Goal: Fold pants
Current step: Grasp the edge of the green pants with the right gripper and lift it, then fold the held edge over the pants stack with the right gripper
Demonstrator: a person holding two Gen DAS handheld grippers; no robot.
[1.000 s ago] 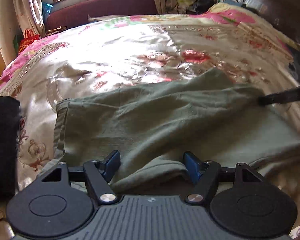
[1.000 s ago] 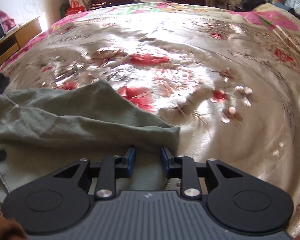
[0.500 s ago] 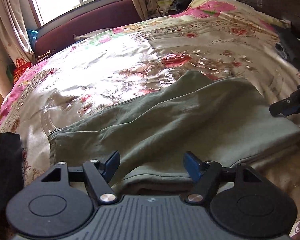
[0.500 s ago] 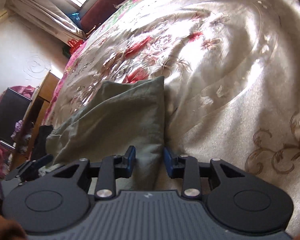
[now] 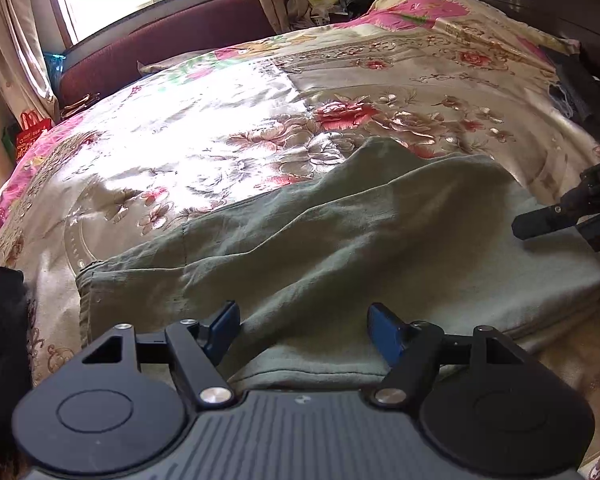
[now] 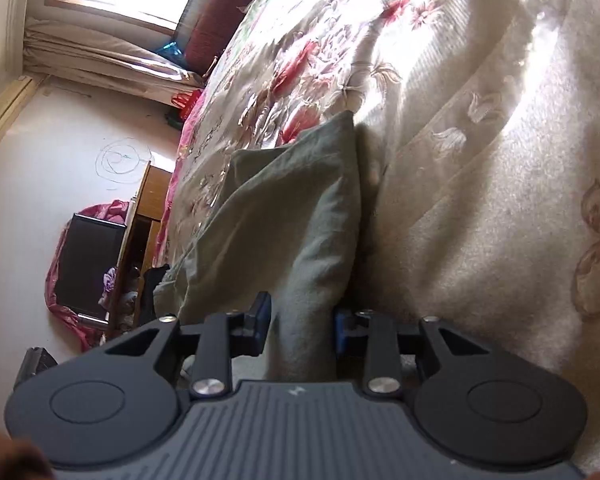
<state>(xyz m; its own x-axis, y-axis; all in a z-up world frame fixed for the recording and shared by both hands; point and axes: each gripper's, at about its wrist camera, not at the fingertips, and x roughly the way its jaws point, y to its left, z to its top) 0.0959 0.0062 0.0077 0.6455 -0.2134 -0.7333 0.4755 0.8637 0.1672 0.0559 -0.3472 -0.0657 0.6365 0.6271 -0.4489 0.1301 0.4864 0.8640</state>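
Olive green pants (image 5: 340, 248) lie folded on the floral satin bedspread (image 5: 228, 132). My left gripper (image 5: 304, 332) is open just above the pants' near edge, jaws wide apart and not touching the cloth. My right gripper (image 6: 300, 322) is rolled sideways, its jaws partly apart around a raised fold of the pants (image 6: 296, 216); the cloth sits between them without being pinched. The right gripper also shows at the right edge of the left wrist view (image 5: 572, 212), by the pants' right end.
A black garment (image 5: 0, 344) lies at the bed's left edge. A dark red headboard or sofa (image 5: 164, 48) and a window stand beyond the bed. A dark pile (image 5: 588, 100) lies at right. A wooden cabinet (image 6: 148, 216) and dark screen (image 6: 88, 260) stand left of the bed.
My right gripper has rolled onto its side and its jaws have opened wider around the fold. My left gripper has lifted and tilted up a little, staying open. The pants lie flatter.
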